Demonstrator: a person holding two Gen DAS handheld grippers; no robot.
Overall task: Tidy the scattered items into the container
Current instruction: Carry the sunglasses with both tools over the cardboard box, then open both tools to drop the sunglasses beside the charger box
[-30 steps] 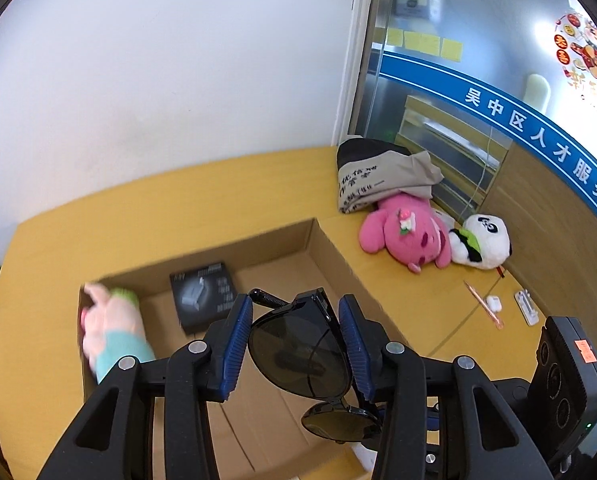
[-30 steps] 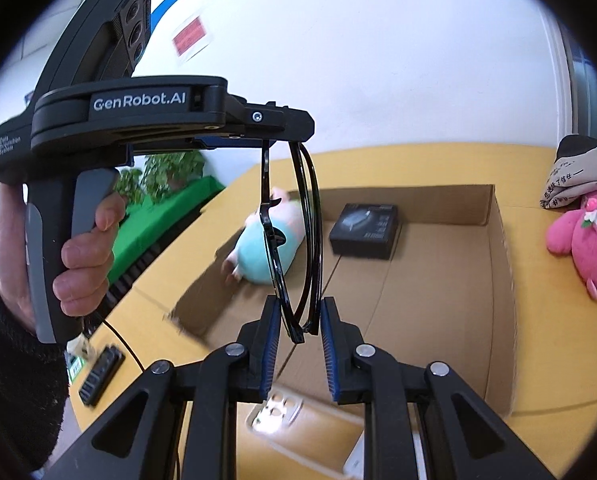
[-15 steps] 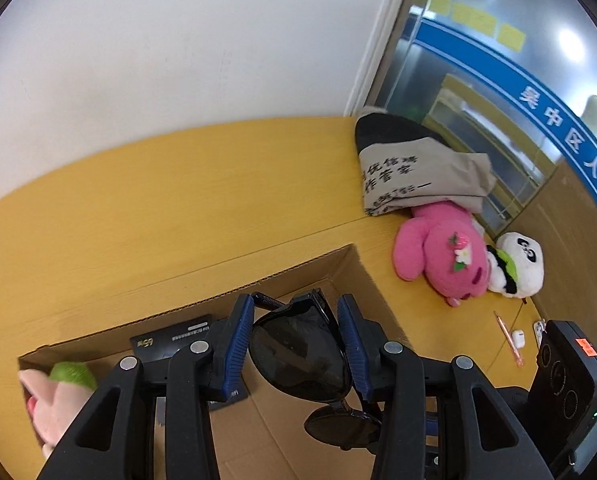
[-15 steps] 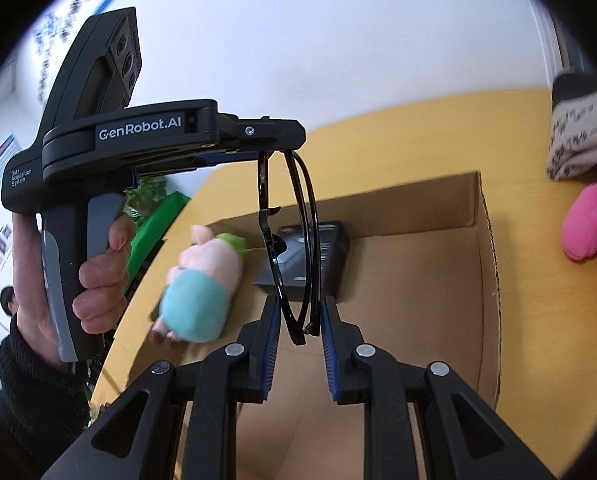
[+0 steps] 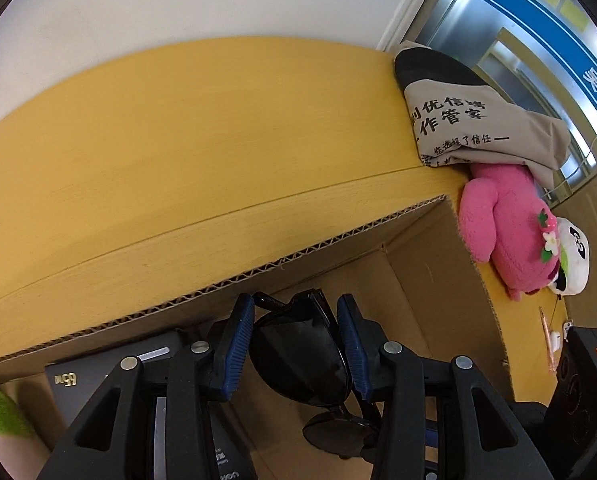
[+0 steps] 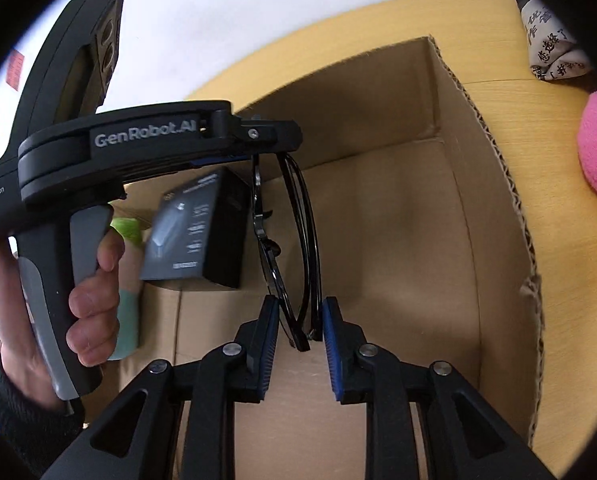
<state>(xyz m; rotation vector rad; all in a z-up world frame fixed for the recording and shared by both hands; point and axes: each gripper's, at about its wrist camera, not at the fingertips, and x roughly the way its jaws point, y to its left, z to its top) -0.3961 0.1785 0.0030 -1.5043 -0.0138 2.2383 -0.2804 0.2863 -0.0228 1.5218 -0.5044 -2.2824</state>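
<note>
Black folded sunglasses (image 5: pixel 302 356) are held by both grippers inside the open cardboard box (image 5: pixel 298 260). My left gripper (image 5: pixel 296 344) is shut on one lens end. My right gripper (image 6: pixel 300 332) has its pads either side of the other end of the sunglasses (image 6: pixel 294 248), with a small gap showing by each pad. The box (image 6: pixel 494 200) also holds a black carton (image 6: pixel 196 232) and a pastel plush toy (image 6: pixel 128 312), partly hidden behind the left gripper and hand.
On the yellow table (image 5: pixel 178 140), right of the box, lie a pink plush (image 5: pixel 506 232), a panda plush (image 5: pixel 574 256), a printed cloth bag (image 5: pixel 466 120), a pen (image 5: pixel 548 340) and a small white item (image 5: pixel 566 326). A white wall stands behind.
Both grippers have lowered the sunglasses down into the box, close to its floor. The right gripper's pads have parted slightly from the frame.
</note>
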